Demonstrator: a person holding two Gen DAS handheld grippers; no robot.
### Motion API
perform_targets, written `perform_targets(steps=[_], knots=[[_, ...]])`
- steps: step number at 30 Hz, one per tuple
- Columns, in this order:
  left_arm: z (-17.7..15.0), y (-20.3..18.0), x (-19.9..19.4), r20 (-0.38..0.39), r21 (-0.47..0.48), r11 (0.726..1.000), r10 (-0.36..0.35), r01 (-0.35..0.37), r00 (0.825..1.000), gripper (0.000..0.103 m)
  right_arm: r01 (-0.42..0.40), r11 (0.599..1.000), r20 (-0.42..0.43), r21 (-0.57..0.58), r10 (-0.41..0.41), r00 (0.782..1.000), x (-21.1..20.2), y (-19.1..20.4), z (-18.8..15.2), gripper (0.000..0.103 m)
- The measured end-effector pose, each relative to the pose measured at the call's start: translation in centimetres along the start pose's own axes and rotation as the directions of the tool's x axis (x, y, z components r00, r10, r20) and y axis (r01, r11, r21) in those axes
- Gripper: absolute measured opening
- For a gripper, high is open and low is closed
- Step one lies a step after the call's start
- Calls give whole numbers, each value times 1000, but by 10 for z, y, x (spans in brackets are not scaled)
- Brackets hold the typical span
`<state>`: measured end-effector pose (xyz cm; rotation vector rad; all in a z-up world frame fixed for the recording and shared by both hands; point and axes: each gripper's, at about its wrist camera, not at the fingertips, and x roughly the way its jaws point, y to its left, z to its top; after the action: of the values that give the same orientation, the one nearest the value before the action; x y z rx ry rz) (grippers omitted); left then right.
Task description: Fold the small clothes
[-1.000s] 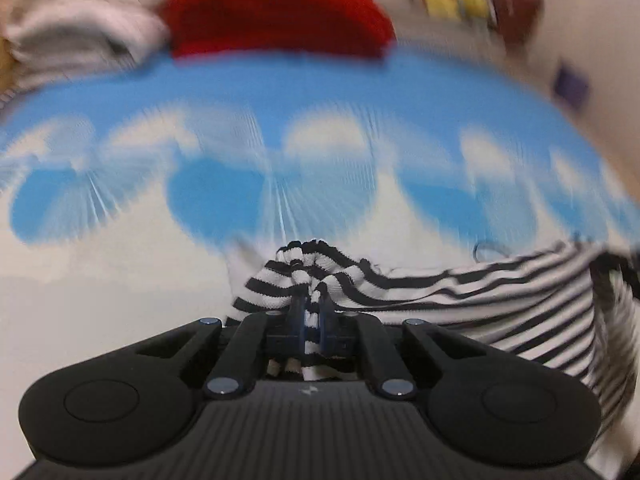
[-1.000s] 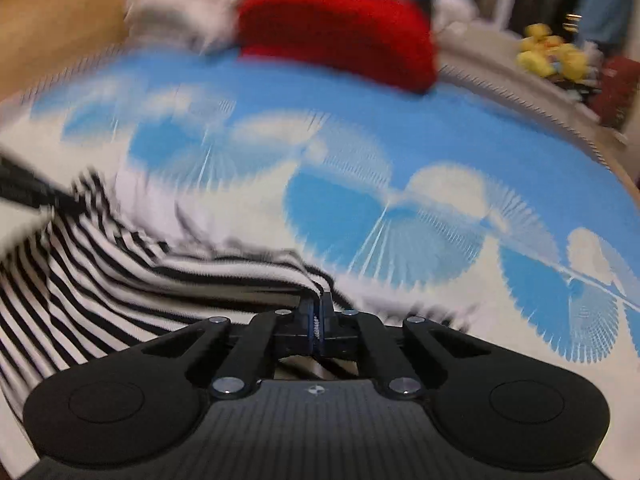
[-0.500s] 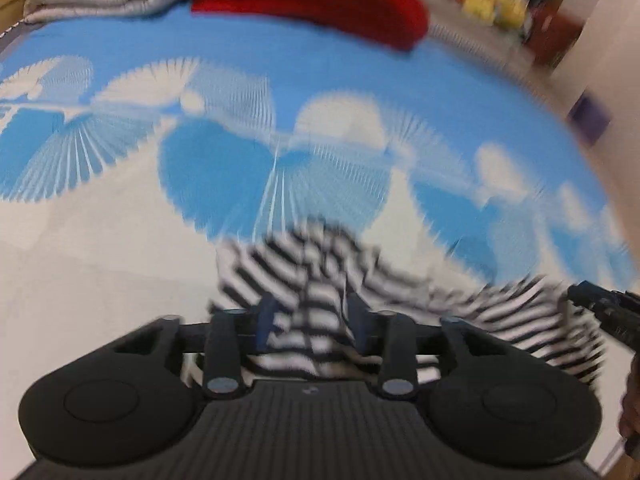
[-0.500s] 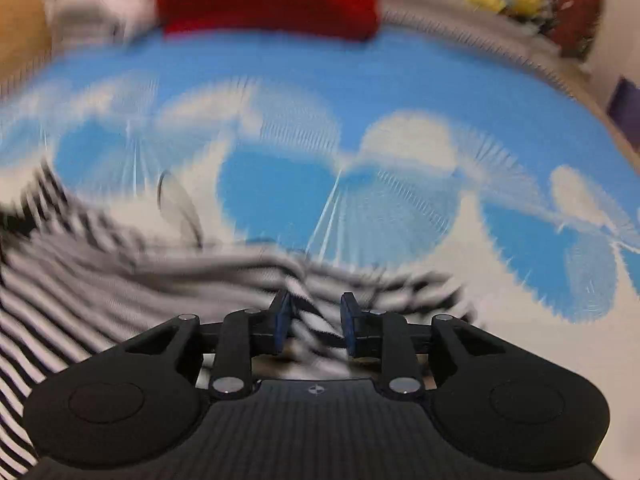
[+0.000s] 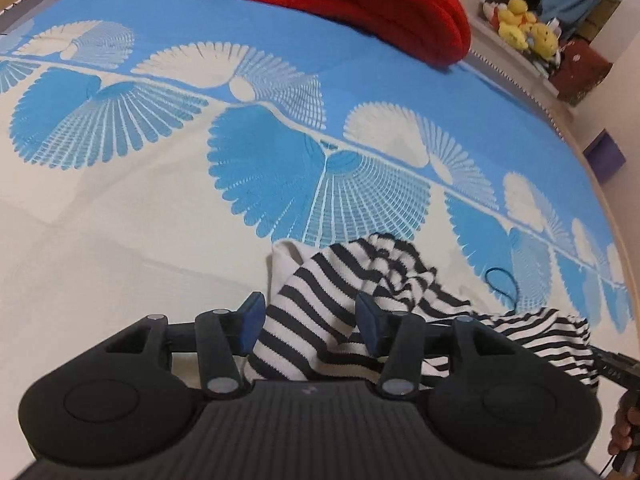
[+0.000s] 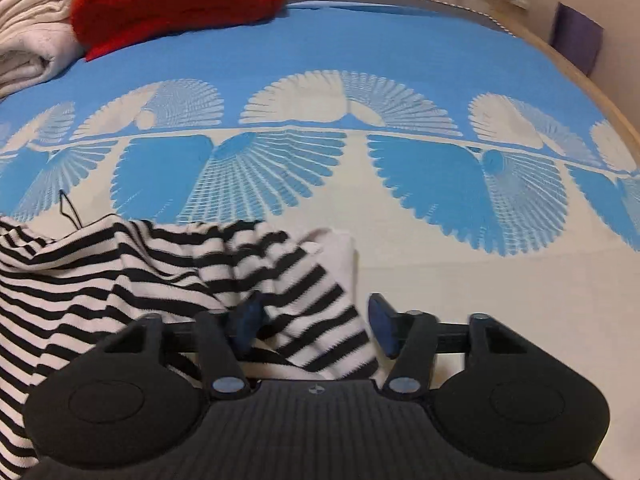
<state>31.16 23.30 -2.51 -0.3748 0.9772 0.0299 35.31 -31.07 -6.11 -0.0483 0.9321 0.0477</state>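
A black-and-white striped garment (image 5: 400,272) lies crumpled on the blue and cream fan-patterned bedsheet (image 5: 120,208). One striped sleeve end with a cream cuff lies loose between the blue pads of my left gripper (image 5: 310,322), which is open. In the right wrist view the same garment (image 6: 120,272) spreads to the left, its other cuffed sleeve end between the fingers of my right gripper (image 6: 314,324). The right jaws are opening; the cloth drapes over the left pad (image 6: 246,320) and the right pad stands apart from it.
A red knit bundle (image 5: 360,4) and folded pale blankets (image 6: 28,40) sit at the far side of the bed. A thin black loop (image 5: 502,284) lies by the garment. Yellow plush toys (image 5: 524,28) and a purple box (image 5: 604,156) stand beyond the bed's right edge.
Both grippers were shut on the striped cloth a second ago and now stand open. The garment has dropped onto the sheet, and both grippers have come down closer to the bed.
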Motion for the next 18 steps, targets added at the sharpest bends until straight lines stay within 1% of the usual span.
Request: perform_targets(steps=[1, 2, 3, 4, 5, 6, 7, 8, 9, 10, 11, 12, 13, 14, 15, 16, 17, 18], knots=[[-1, -1, 5, -8, 2, 1000, 12, -12, 1000, 54, -14, 1000, 6, -6, 14, 1000, 1, 1, 1, 15], [-1, -1, 12, -14, 7, 1000, 18, -18, 1000, 53, -18, 1000, 13, -9, 19, 1000, 1, 4, 5, 7], [-1, -1, 16, -18, 17, 1000, 20, -19, 1000, 49, -20, 1000, 34, -5, 21, 999, -4, 6, 4, 4], [0, -1, 20, -20, 26, 999, 21, -21, 1000, 41, -17, 1000, 75, 6, 16, 997, -10, 6, 7, 4], [1, 0, 23, -22, 34, 999, 15, -14, 1000, 9, -15, 1000, 120, 26, 12, 993, -14, 3, 13, 4], [3, 0, 22, -18, 36, 999, 13, -12, 1000, 1, -23, 998, 169, 59, 13, 986, -21, -2, 17, 3], [6, 1, 17, 19, 26, 999, 19, -19, 1000, 1, -36, 995, 218, 98, 14, 976, -28, -7, 19, 3], [10, 3, 8, 77, 6, 1000, 27, -27, 997, 1, -43, 990, 271, 134, 5, 963, -35, -12, 22, 3], [13, 6, 1, 123, -14, 1000, 25, -24, 992, 1, -35, 988, 303, 149, -12, 953, -38, -15, 23, 3], [14, 7, -4, 156, -27, 999, 21, -17, 988, 1, -6, 988, 321, 156, -45, 946, -38, -15, 24, 3], [15, 6, -5, 166, -25, 1000, 20, -16, 986, 1, 22, 987, 318, 161, -72, 945, -34, -16, 24, 3], [13, 2, -1, 149, -2, 999, 34, -34, 988, 1, 35, 985, 293, 169, -85, 952, -28, -16, 24, 4], [10, -2, 6, 110, 29, 998, 46, -49, 993, 1, 36, 984, 250, 177, -80, 965, -19, -17, 24, 7], [8, -4, 13, 57, 45, 998, 41, -44, 998, 3, 29, 984, 181, 178, -62, 982, -6, -18, 22, 8], [6, -3, 16, 26, 40, 998, 37, -38, 999, 7, 26, 985, 115, 169, -46, 992, 5, -17, 20, 15], [5, -1, 16, 18, 30, 998, 52, -52, 998, 9, 27, 988, 60, 150, -36, 998, 13, -15, 18, 25], [6, 2, 10, 27, 15, 996, 84, -84, 996, 18, 45, 991, 29, 123, -49, 998, 17, -12, 14, 27], [6, 5, 2, 40, 1, 995, 97, -97, 994, 25, 66, 992, 36, 109, -71, 997, 13, -10, 13, 30]])
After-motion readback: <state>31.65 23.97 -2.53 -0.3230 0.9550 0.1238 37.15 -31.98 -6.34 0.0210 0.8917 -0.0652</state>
